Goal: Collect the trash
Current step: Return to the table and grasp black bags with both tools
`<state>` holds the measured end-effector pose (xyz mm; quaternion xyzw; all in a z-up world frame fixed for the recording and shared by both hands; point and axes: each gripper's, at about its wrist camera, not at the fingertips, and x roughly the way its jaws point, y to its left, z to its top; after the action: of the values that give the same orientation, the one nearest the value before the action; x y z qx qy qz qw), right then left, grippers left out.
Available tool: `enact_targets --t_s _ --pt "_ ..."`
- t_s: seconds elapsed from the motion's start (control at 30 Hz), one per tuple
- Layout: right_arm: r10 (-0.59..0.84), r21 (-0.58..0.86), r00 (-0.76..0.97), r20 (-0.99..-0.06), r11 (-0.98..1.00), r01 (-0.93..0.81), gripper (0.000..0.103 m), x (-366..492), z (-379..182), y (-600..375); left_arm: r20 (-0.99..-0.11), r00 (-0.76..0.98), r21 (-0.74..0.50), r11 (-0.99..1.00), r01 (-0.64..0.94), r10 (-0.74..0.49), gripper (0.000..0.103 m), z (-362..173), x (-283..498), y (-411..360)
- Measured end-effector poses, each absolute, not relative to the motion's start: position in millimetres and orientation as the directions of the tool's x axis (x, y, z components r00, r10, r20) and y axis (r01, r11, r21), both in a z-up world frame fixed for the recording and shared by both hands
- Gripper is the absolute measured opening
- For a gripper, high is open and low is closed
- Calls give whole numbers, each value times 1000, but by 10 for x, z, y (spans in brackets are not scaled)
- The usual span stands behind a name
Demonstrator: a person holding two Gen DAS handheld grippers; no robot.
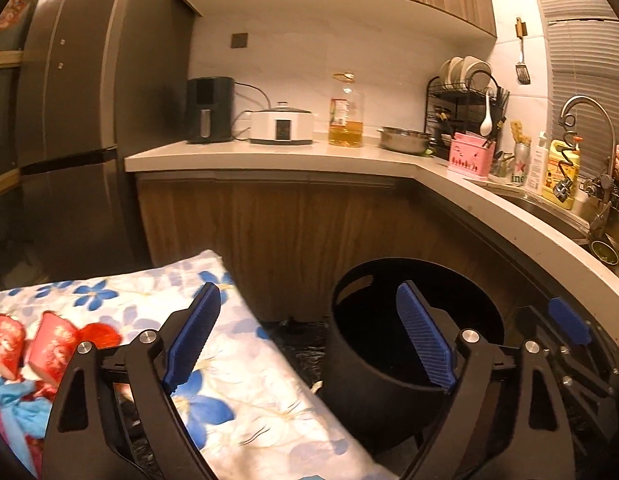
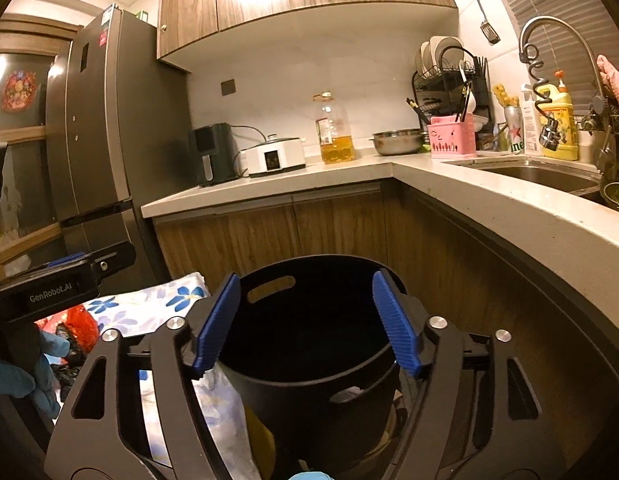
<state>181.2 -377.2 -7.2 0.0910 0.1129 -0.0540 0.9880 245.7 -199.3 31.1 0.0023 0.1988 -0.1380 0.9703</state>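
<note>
Two grippers, both empty: your left gripper [image 1: 309, 336] has its blue pads spread wide with nothing between them, and your right gripper [image 2: 307, 324] is likewise spread, framing only the black bin [image 2: 309, 344] beyond its fingers.

Bin position: on the floor against the wooden cabinet [image 2: 309, 224], directly ahead at 12 o'clock in the right wrist view, at about 2 o'clock of the left gripper in the left wrist view. Its inside reads uniformly dark, so you cannot tell how much it holds.

Remaining trash: two red paper cups [image 1: 33, 350] lie on the floral tablecloth [image 1: 245, 364] at 9 o'clock of the left gripper, next to a red crumpled bag [image 1: 99, 332]. Right wrist view shows the same red bag and some dark scraps at 9 o'clock, near a blue-gloved hand [image 2: 25, 376].

Judgement: collection is partway at best. Both jaws are free, so your next pick is likely the cups on the cloth; carry them to the bin.
</note>
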Motion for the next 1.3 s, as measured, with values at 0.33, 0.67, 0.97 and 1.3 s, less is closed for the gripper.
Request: enact_targets --t_s 0.33,0.67,0.97,1.3 --pt "-67 156 975 -210 982 101 76 1385 120 -3528 -359 905 -59 974 220 -227 88 427 1985 -1625" --pt "19 149 983 -181 989 8 77 939 237 -3205 -320 931 -62 984 167 -178 89 519 1423 -1173" --pt "116 128 973 -200 988 -91 77 707 162 -2854 -340 936 -16 996 89 -89 89 264 959 -704" --pt "202 116 950 -238 977 -179 77 612 -47 -2514 -442 890 -18 994 110 -107 89 -443 735 -567"
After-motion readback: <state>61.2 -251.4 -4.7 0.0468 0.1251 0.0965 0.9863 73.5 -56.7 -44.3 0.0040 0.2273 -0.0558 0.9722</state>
